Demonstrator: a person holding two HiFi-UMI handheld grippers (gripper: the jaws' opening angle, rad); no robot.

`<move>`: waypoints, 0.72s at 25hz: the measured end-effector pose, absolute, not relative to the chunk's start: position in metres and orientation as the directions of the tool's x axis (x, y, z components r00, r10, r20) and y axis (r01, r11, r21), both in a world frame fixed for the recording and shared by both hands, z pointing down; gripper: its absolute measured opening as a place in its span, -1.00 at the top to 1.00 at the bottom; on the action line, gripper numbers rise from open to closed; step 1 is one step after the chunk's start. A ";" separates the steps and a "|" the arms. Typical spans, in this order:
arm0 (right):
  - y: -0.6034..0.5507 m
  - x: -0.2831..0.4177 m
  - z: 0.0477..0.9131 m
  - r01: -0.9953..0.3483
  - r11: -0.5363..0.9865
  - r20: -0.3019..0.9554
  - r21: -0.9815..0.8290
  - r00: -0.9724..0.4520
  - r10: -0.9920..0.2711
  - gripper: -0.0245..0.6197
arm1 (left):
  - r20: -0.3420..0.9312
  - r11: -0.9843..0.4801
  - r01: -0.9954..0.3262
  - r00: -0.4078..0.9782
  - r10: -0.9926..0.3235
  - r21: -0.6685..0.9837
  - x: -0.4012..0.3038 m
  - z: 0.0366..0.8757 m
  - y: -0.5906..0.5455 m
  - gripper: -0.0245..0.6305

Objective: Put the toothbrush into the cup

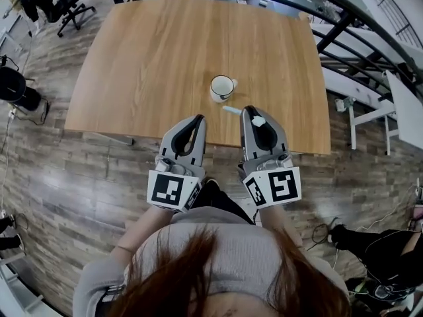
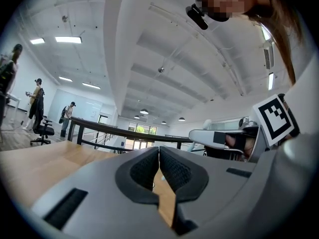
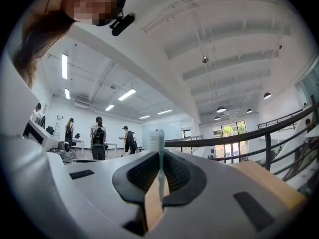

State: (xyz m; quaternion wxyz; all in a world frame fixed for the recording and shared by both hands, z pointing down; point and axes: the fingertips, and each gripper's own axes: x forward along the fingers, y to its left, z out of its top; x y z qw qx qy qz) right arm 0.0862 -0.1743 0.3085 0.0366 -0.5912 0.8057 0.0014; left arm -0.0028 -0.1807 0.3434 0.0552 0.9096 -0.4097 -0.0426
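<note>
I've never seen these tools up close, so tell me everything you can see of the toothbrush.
The toothbrush is slim, pale bluish-white and plastic-looking. It stands upright, pinched between the dark inner faces of the right claw, its bristle head sticking up above them. In the head view its lower end pokes out toward the white cup, stopping short of it.

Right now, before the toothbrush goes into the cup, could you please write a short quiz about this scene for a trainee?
1. True or false: the white ceramic cup on the light wooden table has no toothbrush in it.
2. Which gripper holds the pale blue toothbrush? A) left gripper B) right gripper
3. Is the left gripper open or shut?
Key: 1 true; 2 B; 3 shut, with nothing in it.
</note>
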 end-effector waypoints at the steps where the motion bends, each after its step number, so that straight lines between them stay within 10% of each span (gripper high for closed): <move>1: -0.181 0.085 0.309 -0.952 0.303 -0.064 -0.033 -0.300 -0.952 0.82 | -0.033 -0.655 -0.742 0.658 -0.752 0.141 -0.003 0.344 -0.183 0.90; 18: -0.306 0.084 0.405 -0.952 0.287 0.043 0.103 -0.284 -0.958 0.82 | 0.113 -0.533 -0.830 0.553 -0.826 0.167 -0.053 0.398 -0.186 0.90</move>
